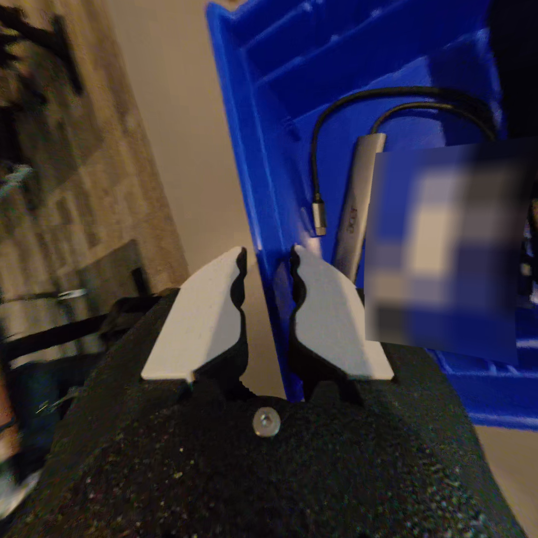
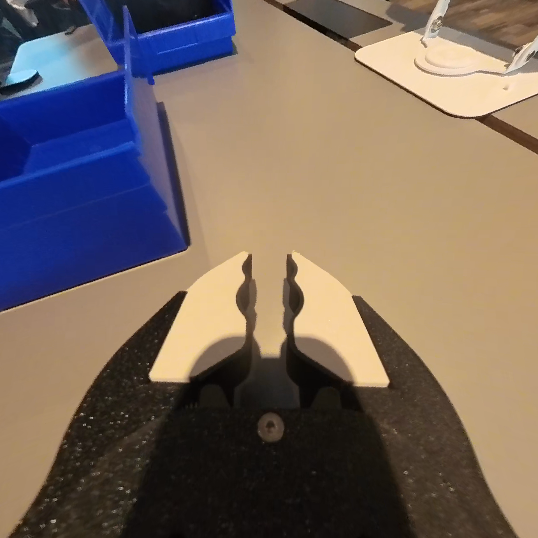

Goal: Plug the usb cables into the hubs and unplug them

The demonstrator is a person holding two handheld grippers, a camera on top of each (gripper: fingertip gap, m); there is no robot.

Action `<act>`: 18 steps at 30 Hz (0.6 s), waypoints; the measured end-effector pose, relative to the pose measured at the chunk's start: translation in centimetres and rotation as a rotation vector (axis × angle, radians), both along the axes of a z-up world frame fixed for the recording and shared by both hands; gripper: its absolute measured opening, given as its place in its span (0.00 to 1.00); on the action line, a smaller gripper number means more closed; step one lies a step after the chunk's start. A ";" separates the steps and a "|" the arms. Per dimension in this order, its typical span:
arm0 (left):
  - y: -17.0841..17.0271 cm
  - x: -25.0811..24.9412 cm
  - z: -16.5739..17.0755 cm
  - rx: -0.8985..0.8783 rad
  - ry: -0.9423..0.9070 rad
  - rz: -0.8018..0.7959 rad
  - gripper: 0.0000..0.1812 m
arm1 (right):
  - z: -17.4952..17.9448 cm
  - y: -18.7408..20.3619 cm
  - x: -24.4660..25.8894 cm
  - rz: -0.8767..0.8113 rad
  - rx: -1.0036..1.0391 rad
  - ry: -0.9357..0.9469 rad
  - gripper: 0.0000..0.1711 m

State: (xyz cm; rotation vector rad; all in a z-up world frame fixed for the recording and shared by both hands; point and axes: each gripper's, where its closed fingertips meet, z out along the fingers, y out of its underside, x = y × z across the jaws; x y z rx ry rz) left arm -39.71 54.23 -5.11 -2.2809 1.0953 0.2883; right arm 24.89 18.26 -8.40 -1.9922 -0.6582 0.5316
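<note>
In the left wrist view a slim grey USB hub [image 1: 353,209] lies in a blue bin [image 1: 291,72]. Its dark braided cable [image 1: 314,151] loops round to a metal plug [image 1: 319,217] that lies loose beside the hub. A mosaic patch hides part of the hub. My left gripper [image 1: 269,251] is open, with the bin's near wall [image 1: 273,305] standing between its fingers and a gap on the left side. My right gripper [image 2: 269,256] is open and empty above the bare tabletop. No hub or cable shows in the right wrist view.
In the right wrist view a blue bin [image 2: 87,189] sits at the left and a second blue bin [image 2: 186,37] behind it. A white stand base [image 2: 454,78] is at the far right, beside a dark flat panel [image 2: 337,17]. The beige tabletop [image 2: 320,174] lies ahead. There is about 75 centimetres between the tips of the two grippers. It is some 6 centimetres from my left tips to the metal plug [image 1: 319,217].
</note>
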 end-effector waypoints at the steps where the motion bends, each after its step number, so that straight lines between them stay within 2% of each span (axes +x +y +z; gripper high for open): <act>1: 0.1 -0.1 1.1 0.069 0.055 0.030 0.21 | 0.1 0.0 0.1 -0.004 0.002 0.009 0.13; 4: -3.1 2.4 4.6 0.118 0.041 0.099 0.31 | 0.3 0.0 0.2 -0.009 0.004 0.035 0.13; 7: -9.2 8.7 8.0 0.137 -0.228 0.118 0.34 | 0.3 0.0 0.2 -0.009 -0.003 0.040 0.13; 9: -13.6 12.6 8.8 0.141 -0.397 0.123 0.36 | 0.1 0.0 0.1 -0.003 -0.011 0.019 0.13; 12: -18.1 16.2 7.4 0.205 -0.551 0.182 0.42 | -0.6 -0.3 -0.4 0.015 -0.014 -0.055 0.13; 14: -19.1 16.6 5.6 0.269 -0.610 0.283 0.48 | -1.1 -0.5 -0.7 0.032 -0.012 -0.117 0.14; 18: -19.1 17.1 2.4 0.355 -0.639 0.433 0.52 | -1.8 -0.7 -1.2 0.053 -0.002 -0.203 0.14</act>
